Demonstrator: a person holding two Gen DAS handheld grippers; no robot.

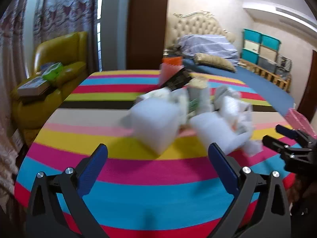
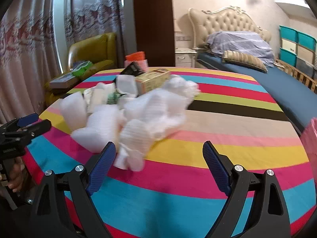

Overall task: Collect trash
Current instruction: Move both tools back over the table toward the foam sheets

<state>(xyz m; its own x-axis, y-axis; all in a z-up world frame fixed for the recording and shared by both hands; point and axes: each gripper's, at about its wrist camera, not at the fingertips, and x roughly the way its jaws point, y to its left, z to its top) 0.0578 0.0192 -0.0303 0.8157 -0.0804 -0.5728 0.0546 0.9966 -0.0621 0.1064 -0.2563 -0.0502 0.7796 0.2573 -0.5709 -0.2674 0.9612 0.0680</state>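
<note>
My table point(image 1: 111, 170), under a cloth striped in pink, blue, yellow and black, fills the bedroom foreground, with the blue-sheeted bed point(image 2: 277, 77) and its tufted headboard point(image 2: 227, 21) behind on the right and a mustard armchair point(image 1: 59, 49) by the curtains on the left. The trash pile point(image 2: 138, 107) sits toward the table's middle: white foam blocks point(image 1: 156, 125), crumpled white plastic wrap point(image 2: 158, 109), a tan cardboard box point(image 2: 154, 79) and a dark flat box point(image 1: 176, 79) at the far side, much of it blurred. My left gripper point(image 1: 157, 154) hangs over the near stripes with its blue-padded fingers spread wide and nothing between them, the foam blocks just beyond its tips. My right gripper point(image 2: 159, 150) is likewise wide apart and empty; the nearest fold of wrap lies just beside its left finger point(image 2: 103, 162), though I cannot tell if they touch. A pink object point(image 2: 311, 138) shows at the table's right edge.
</note>
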